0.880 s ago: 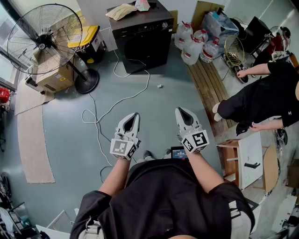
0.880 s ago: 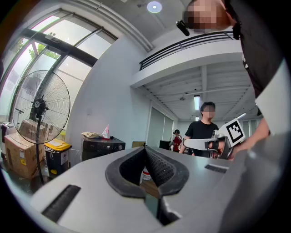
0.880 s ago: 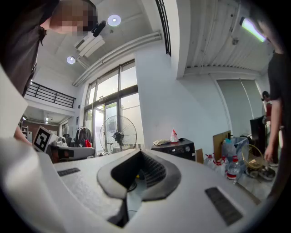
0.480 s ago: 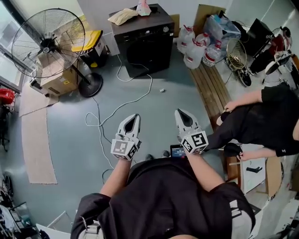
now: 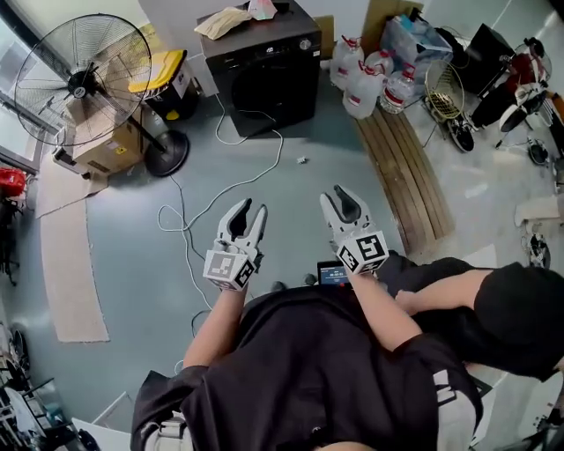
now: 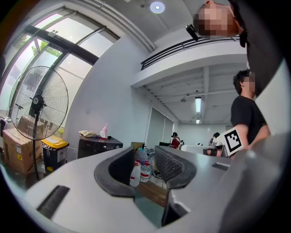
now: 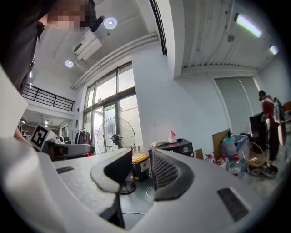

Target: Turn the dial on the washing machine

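The black washing machine (image 5: 264,75) stands against the far wall, with a small dial (image 5: 306,44) on its front panel's right side and a beige cloth (image 5: 222,21) on top. Both grippers are held level well short of it, over the grey floor. My left gripper (image 5: 248,212) is open, nothing between its jaws; in the left gripper view the machine (image 6: 96,147) sits left of that gripper (image 6: 143,158). My right gripper (image 5: 340,197) is also open and empty; in the right gripper view, past that gripper (image 7: 142,159), are the machine (image 7: 175,146) and its dial (image 7: 183,149).
A big standing fan (image 5: 84,79), a cardboard box (image 5: 101,141) and a yellow-lidded bin (image 5: 163,75) stand left of the machine. A white cable (image 5: 220,189) loops across the floor. Water bottles (image 5: 366,79) and a wooden bench (image 5: 401,167) lie right. A person in black (image 5: 493,308) bends close at my right.
The person in black has moved from the bench area to right beside my right arm. Both grippers have edged slightly forward toward the machine, jaws unchanged.
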A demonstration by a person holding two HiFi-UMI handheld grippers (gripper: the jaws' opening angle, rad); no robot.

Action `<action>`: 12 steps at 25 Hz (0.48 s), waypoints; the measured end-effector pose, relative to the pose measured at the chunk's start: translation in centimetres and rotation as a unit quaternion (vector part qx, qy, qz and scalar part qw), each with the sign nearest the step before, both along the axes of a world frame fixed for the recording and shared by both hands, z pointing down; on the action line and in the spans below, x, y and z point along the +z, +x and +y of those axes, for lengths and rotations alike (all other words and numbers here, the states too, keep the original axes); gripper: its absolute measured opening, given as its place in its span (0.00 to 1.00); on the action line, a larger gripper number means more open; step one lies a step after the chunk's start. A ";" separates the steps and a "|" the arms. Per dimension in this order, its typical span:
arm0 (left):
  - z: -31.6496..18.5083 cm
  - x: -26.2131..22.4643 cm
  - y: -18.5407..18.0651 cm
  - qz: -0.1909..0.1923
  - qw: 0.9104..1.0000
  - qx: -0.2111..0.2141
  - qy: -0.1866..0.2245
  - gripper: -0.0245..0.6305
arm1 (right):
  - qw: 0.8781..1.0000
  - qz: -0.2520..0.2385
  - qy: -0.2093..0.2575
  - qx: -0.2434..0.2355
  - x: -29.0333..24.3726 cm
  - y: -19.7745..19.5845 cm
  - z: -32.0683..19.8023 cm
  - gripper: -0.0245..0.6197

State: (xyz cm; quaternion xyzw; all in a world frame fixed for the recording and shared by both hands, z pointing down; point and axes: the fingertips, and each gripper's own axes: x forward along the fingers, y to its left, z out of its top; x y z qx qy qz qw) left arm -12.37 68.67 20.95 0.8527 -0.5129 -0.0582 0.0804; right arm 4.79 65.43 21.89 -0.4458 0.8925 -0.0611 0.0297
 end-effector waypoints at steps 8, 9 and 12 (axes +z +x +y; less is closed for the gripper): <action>-1.0 0.4 1.4 -0.017 1.000 -0.018 -0.005 0.06 | 1.000 -0.006 -0.008 0.008 0.7 2.7 -1.5 0.31; -1.2 0.5 1.7 -0.019 1.000 -0.022 -0.005 0.04 | 1.000 -0.006 -0.007 0.008 0.7 3.1 -1.7 0.31; -1.7 0.5 3.0 -0.024 0.999 -0.019 -0.008 0.05 | 1.000 -0.008 -0.005 0.010 0.7 4.6 -2.0 0.31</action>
